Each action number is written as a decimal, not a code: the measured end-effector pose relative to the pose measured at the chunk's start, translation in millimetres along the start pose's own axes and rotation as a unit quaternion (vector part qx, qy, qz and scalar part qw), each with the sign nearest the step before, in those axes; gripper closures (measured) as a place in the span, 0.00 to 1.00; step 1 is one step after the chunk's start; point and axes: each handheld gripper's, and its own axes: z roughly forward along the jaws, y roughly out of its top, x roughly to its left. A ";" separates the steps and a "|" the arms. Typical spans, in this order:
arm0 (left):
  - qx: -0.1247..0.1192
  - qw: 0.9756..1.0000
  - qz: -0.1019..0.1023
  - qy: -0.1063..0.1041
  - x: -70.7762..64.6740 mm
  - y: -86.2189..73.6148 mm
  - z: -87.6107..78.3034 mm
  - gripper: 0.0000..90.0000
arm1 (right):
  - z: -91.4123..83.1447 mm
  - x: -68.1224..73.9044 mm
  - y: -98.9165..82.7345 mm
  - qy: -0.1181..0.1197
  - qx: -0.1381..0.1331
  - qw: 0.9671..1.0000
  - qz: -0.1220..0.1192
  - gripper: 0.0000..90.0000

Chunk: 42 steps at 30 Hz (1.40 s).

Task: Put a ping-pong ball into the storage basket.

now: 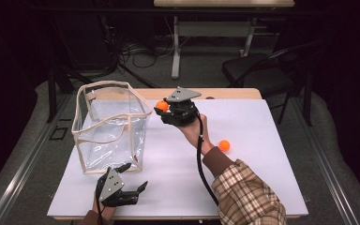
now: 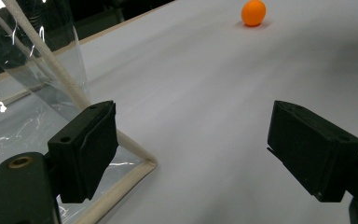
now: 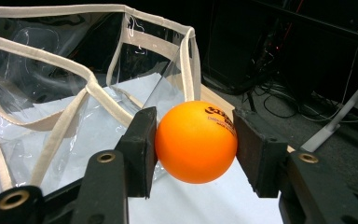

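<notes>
My right gripper [image 1: 165,107] is raised over the white table beside the clear bag's right rim, shut on an orange ball [image 1: 161,106]. The right gripper view has that ball [image 3: 196,141] pressed between both pads, with the clear bag [image 3: 74,93] just beyond it. The clear bag [image 1: 110,124] with cream trim stands open on the left of the table. A second orange ball [image 1: 224,145] lies on the table to the right of my right hand; it also sits far off [image 2: 253,12] in the left gripper view. My left gripper [image 1: 133,177] rests open near the front edge, at the bag's near corner [image 2: 140,161].
The white table top [image 1: 253,178] has free room to the right and front. A black chair [image 1: 267,70] and a desk frame [image 1: 176,47] stand behind the table. Cables lie on the floor at the back.
</notes>
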 end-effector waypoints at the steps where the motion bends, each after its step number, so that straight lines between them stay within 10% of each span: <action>1: 0.000 1.000 -0.001 0.000 -0.2 0.0 -0.1 0.18 | 0.5 0.3 0.6 0.000 0.000 1.000 -0.001 0.57; 42: 0.000 1.000 -0.001 -0.001 0.4 -0.1 0.1 0.18 | 18.8 4.3 20.5 0.006 -0.009 1.000 -0.008 0.57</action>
